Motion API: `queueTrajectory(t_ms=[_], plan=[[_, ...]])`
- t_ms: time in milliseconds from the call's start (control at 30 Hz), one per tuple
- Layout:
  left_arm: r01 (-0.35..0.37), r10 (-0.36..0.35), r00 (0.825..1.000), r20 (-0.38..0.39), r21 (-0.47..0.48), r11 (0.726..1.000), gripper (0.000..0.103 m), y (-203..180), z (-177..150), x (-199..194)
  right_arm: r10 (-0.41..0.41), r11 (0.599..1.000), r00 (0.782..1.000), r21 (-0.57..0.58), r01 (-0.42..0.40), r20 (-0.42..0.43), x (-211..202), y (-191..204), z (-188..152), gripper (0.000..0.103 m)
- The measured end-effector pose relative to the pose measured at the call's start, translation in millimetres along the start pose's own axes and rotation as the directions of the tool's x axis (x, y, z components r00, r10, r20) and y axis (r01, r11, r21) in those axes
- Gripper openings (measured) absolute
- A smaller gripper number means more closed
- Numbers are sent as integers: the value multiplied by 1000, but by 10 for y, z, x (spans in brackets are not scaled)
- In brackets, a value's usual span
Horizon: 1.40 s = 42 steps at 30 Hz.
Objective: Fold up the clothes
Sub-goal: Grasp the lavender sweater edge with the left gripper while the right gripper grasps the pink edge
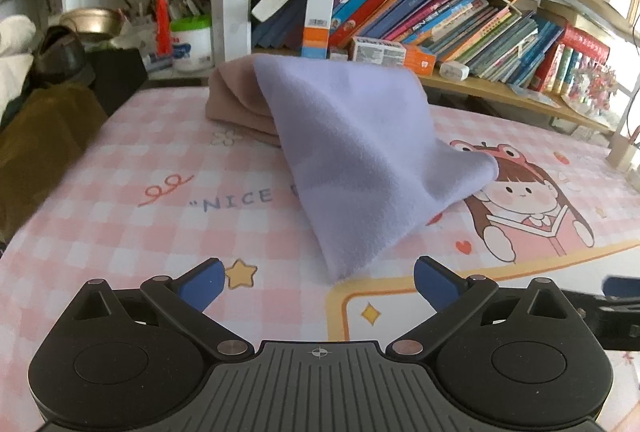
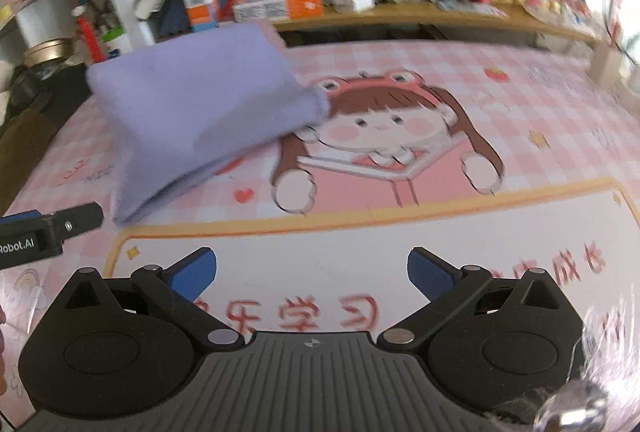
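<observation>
A lavender cloth [image 1: 360, 152] lies folded on the pink checked mat [image 1: 120, 192], its far part draped over a folded tan cloth [image 1: 236, 100] near the back. Its near corner ends just in front of my left gripper [image 1: 319, 282], which is open and empty above the mat. In the right wrist view the lavender cloth [image 2: 200, 112] sits at the upper left, a little blurred. My right gripper [image 2: 312, 274] is open and empty, to the right of the cloth and apart from it. A part of the left gripper [image 2: 48, 228] shows at the left edge.
A wooden shelf [image 1: 500, 88] packed with books [image 1: 420, 4] runs along the back of the table. A white tub [image 1: 192, 40] and a gold bowl [image 1: 90, 22] stand at the back left. Dark brown fabric [image 1: 36, 136] hangs off the left side. The mat [image 2: 440, 232] extends right with a cartoon print.
</observation>
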<state>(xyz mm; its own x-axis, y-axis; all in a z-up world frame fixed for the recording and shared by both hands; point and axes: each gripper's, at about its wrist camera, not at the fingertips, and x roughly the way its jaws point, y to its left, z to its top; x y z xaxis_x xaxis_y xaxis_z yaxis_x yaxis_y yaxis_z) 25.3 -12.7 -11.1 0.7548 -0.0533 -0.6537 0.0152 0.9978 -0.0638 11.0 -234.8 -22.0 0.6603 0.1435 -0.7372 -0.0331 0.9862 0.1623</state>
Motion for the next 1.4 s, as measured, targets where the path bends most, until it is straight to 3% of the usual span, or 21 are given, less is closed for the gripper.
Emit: queueTrajectory(t_ms=[267, 467, 633, 867, 967, 1067, 1233, 1400], plan=[[44, -45, 997, 61, 18, 999, 102, -135, -10, 121, -46, 997, 999, 55, 47, -21, -123, -238, -135, 103], [-18, 16, 998, 61, 33, 999, 102, -213, 18, 235, -26, 995, 1000, 94, 24, 14, -182, -399, -184, 103], [-74, 71, 996, 59, 45, 996, 102, -276, 44, 332, 78, 993, 997, 84, -80, 20, -175, -466, -128, 103], [-151, 148, 988, 40, 112, 982, 102, -557, 117, 530, 279, 958, 960, 55, -280, 23, -191, -546, -9, 103], [-162, 159, 987, 34, 142, 977, 102, -712, 118, 578, 250, 967, 968, 55, -250, -1, -202, -664, 48, 103], [-219, 216, 976, 40, 161, 962, 102, -816, 134, 636, 234, 966, 971, 117, -229, -37, -185, -879, 68, 103], [-257, 260, 966, -3, 137, 957, 102, -817, 221, 784, 287, 929, 953, 271, -253, -96, -147, -1304, 7, 103], [-275, 283, 959, -37, 134, 952, 98, -825, 244, 905, 319, 907, 943, 320, -274, -96, -182, -1555, -25, 103]])
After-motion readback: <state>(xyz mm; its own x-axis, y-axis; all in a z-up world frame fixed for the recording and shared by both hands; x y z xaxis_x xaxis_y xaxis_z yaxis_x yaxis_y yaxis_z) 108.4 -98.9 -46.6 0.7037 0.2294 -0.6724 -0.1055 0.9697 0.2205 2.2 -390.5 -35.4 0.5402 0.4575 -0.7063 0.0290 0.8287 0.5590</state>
